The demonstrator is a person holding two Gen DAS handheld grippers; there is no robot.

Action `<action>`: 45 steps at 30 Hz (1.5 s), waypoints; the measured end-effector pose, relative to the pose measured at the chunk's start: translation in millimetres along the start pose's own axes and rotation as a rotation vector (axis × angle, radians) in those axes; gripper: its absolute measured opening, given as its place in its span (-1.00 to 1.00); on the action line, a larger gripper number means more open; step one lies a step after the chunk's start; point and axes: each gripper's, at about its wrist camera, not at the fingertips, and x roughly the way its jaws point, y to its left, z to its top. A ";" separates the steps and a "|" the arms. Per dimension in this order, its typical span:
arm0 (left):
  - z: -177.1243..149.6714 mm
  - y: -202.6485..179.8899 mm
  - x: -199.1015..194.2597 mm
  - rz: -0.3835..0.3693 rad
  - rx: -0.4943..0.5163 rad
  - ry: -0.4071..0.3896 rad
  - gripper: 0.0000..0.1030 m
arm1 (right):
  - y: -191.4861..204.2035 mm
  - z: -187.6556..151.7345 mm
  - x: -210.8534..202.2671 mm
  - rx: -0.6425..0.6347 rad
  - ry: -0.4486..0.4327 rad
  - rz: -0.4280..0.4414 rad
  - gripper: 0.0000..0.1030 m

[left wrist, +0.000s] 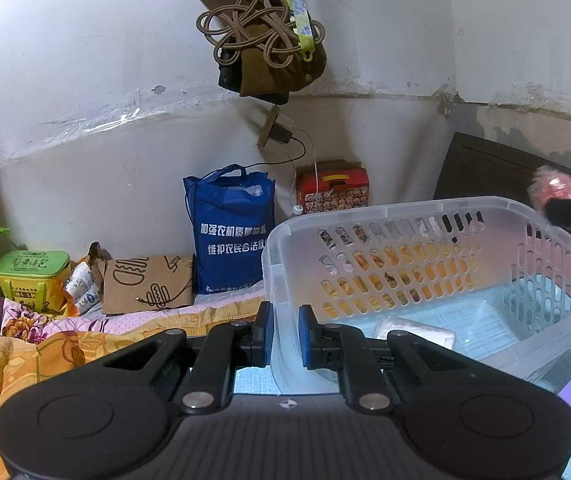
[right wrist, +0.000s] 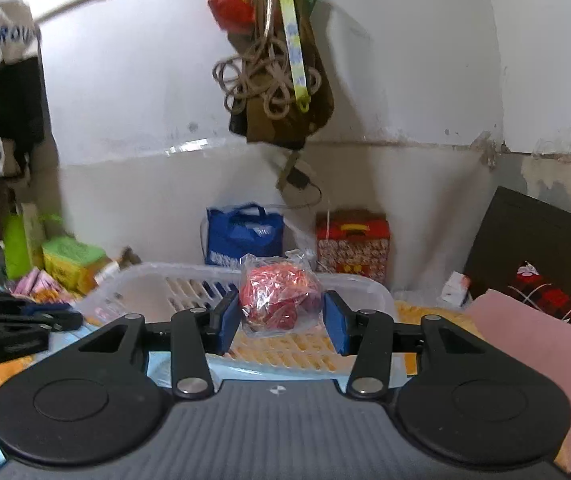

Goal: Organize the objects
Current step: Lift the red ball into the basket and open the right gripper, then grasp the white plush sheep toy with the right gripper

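A clear plastic slotted basket (left wrist: 405, 208) stands tilted on the bed, and my left gripper (left wrist: 287, 338) is shut on its near left wall. A small white packet (left wrist: 413, 330) lies inside it. My right gripper (right wrist: 281, 316) is shut on a clear bag of red bits (right wrist: 279, 296), held up just in front of the basket's rim (right wrist: 145, 280). In the left wrist view that bag (left wrist: 555, 188) shows blurred above the basket's far right corner. The left gripper's fingers (right wrist: 25, 320) show at the left edge of the right wrist view.
Against the wall stand a blue tote bag (left wrist: 229, 232), a red patterned box (left wrist: 335, 194), a brown paper bag (left wrist: 145, 284) and a green tin (left wrist: 31, 276). Coiled ropes and bags (left wrist: 261, 36) hang above. A dark headboard (right wrist: 537, 240) and pink sheet (right wrist: 525, 336) lie right.
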 end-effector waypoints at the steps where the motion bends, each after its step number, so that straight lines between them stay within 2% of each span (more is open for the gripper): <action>1: -0.3 -0.2 0.0 0.001 0.000 0.000 -0.69 | 0.2 -1.0 4.6 -0.001 0.016 0.008 -0.05; 4: -0.3 -0.2 0.3 0.002 0.001 0.000 -0.69 | -0.6 -4.5 9.5 0.002 0.028 0.013 -0.02; 5: -0.3 -0.1 0.3 0.001 0.001 -0.001 -0.69 | -2.2 -4.0 10.7 0.011 0.026 0.025 0.26; 6: -0.3 -0.3 0.3 0.001 0.002 -0.001 -0.69 | -3.6 -3.6 11.1 0.026 0.026 0.035 0.86; 7: -0.3 -0.3 0.3 0.001 0.002 -0.001 -0.69 | -4.5 -3.6 9.9 0.040 0.015 0.022 1.00; 10: -0.6 -0.3 0.2 0.000 0.000 -0.001 -0.69 | -6.7 -4.0 0.6 0.049 -0.042 -0.007 1.00; 21: -0.7 -1.0 -0.1 0.003 0.002 -0.002 -0.68 | -17.2 -17.8 -20.9 0.072 -0.055 -0.032 1.00; 25: -0.8 -1.1 -0.2 0.003 0.002 -0.001 -0.68 | -20.8 -31.2 -45.8 0.079 -0.092 -0.030 1.00; 30: -0.7 -1.4 0.0 0.008 0.008 -0.003 -0.68 | -30.4 -55.9 -79.3 0.152 -0.139 -0.024 1.00; 33: -0.6 -2.4 0.0 0.006 0.007 -0.003 -0.68 | -32.3 -75.6 -89.2 0.187 -0.117 -0.035 1.00; 40: -0.6 -2.7 -0.1 0.006 0.007 -0.003 -0.68 | -12.3 -122.8 -101.2 0.172 -0.019 -0.035 1.00; 45: 0.2 -2.7 0.2 0.001 0.004 -0.004 -0.68 | 5.6 -152.9 -127.9 0.147 -0.023 -0.058 1.00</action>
